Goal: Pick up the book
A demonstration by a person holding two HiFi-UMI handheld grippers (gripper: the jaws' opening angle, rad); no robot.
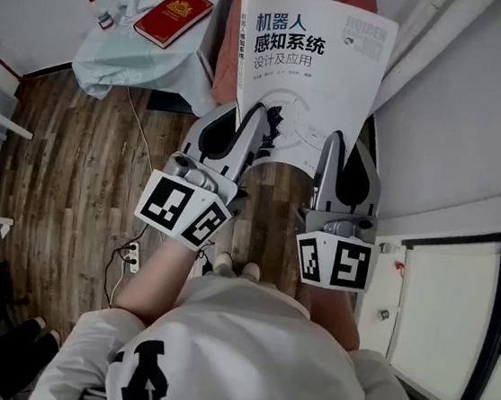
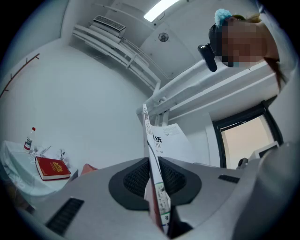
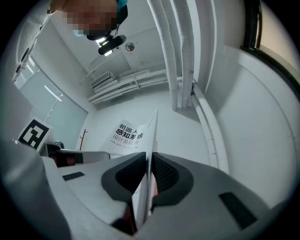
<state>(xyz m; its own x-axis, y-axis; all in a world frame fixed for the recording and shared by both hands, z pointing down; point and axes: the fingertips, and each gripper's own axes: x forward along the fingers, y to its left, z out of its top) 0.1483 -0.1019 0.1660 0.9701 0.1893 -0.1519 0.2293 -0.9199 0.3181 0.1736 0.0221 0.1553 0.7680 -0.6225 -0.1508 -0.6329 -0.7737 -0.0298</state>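
A white book [image 1: 308, 66] with dark Chinese print on its cover is held up in the air in front of me, cover facing the head view. My left gripper [image 1: 261, 128] is shut on its lower left edge, and the spine [image 2: 151, 154] runs between the black pads. My right gripper [image 1: 333, 155] is shut on the lower right edge, where the pages [image 3: 149, 154] are pinched between the pads. Both grippers point slightly upward. The book's lower part is hidden behind the grippers.
A red book [image 1: 173, 15] and a small bottle [image 1: 99, 11] lie on a table with a pale cloth [image 1: 132, 58] at the back left. A wooden floor [image 1: 61, 189] lies below, with a power strip [image 1: 133, 257]. White walls and pipes [image 3: 180, 61] stand on the right.
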